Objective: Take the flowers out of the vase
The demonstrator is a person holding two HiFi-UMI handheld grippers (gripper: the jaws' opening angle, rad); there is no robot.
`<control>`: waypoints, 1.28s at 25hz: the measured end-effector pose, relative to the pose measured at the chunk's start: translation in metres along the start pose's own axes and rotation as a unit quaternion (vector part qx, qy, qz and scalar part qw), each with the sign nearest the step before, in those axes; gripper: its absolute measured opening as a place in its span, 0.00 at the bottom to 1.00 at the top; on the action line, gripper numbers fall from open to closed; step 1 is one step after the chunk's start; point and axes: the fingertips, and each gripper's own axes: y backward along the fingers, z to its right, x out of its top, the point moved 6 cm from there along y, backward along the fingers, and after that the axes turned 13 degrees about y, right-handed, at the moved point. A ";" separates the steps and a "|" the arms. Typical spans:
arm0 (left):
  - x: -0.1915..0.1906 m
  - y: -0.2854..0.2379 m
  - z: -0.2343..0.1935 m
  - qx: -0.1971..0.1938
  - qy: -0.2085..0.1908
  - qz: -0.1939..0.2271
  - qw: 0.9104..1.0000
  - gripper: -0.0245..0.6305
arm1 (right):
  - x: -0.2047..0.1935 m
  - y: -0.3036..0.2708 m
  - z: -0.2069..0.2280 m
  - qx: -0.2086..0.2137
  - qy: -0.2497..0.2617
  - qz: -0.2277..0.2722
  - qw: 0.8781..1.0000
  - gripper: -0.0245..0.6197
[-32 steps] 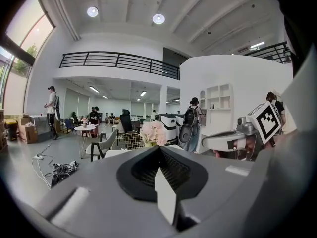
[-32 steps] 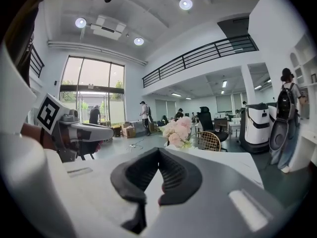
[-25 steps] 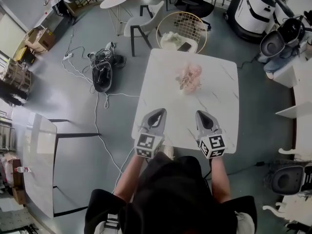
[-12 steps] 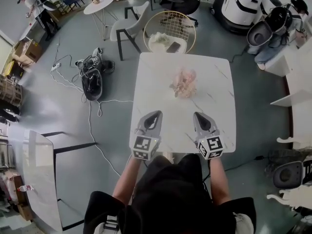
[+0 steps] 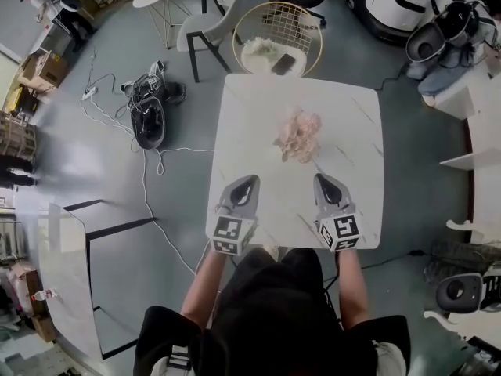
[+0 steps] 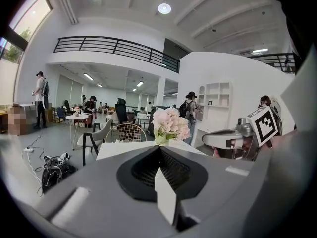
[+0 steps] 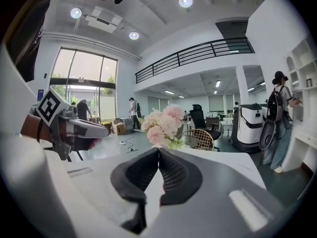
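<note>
Have edged the left tongs [image 5: 248, 180] and right tongs [image 5: 322, 178] a little forward and lower over the near part of the table [image 5: 258, 124]. Narrows the gap only slightly, so judged as early approach, nothing pulled yet. Both pressed shut and empty. Look for the flowers [image 5: 298, 135] farther out, mid-table, well apart from both tips, between their lines and slightly to the right. Cannot make out the vase beneath the blooms.
</note>
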 end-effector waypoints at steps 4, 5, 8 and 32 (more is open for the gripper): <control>-0.002 -0.015 -0.006 0.013 0.015 -0.009 1.000 0.05 | -0.008 -0.016 0.007 0.014 -0.005 -0.007 1.000 0.05; -0.004 -0.019 -0.008 0.016 0.017 -0.012 1.000 0.05 | -0.010 -0.019 0.009 0.018 -0.007 -0.007 1.000 0.05; -0.007 -0.029 -0.011 0.023 0.020 -0.018 0.999 0.05 | -0.014 -0.028 0.016 0.027 -0.005 -0.003 1.000 0.09; -0.022 -0.050 -0.030 0.067 0.042 -0.040 0.996 0.05 | -0.019 -0.104 0.031 0.080 0.042 0.008 0.996 0.68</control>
